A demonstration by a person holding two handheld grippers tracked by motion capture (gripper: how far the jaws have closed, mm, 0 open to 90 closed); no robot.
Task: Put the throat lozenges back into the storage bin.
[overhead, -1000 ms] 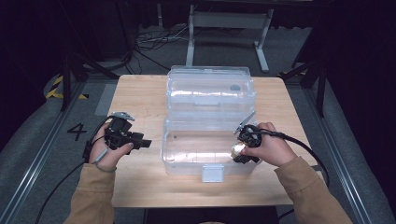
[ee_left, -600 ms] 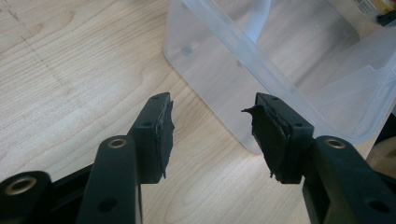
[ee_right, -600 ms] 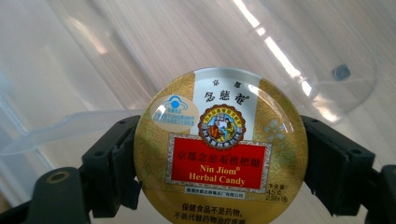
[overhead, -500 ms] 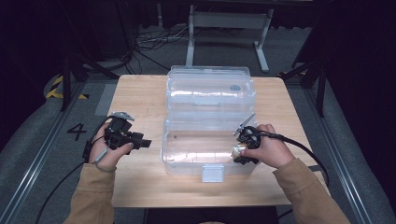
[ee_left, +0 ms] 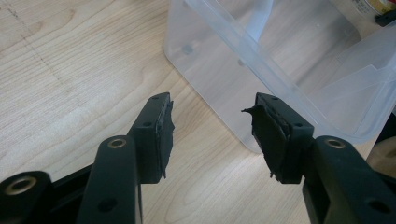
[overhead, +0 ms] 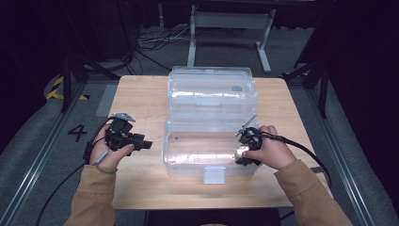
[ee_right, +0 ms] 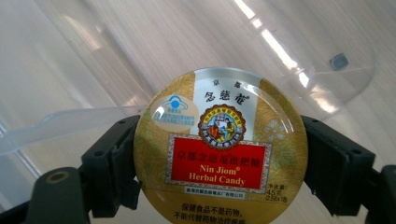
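1 round glossy gold candy tin [ee_right: 220, 154] between right gripper [ee_right: 219, 163] jaws.

High view: fixed overhead, facing forward and down, far, covering the whole light wooden table [overhead: 141, 101]. Left gripper view: low, close, facing the clear plastic hinged box [ee_left: 261, 70] from its side. Right gripper view: very close, above that box's interior. Shared: box, tabletop.

The round candy tin [ee_right: 220, 151] carries a red panel reading "Nin Jiom Herbal Candy", with "45 g" small at its lower right and Chinese lettering above and below. On the floor [overhead: 56, 155] left of the table stands a "4" [overhead: 76, 133].
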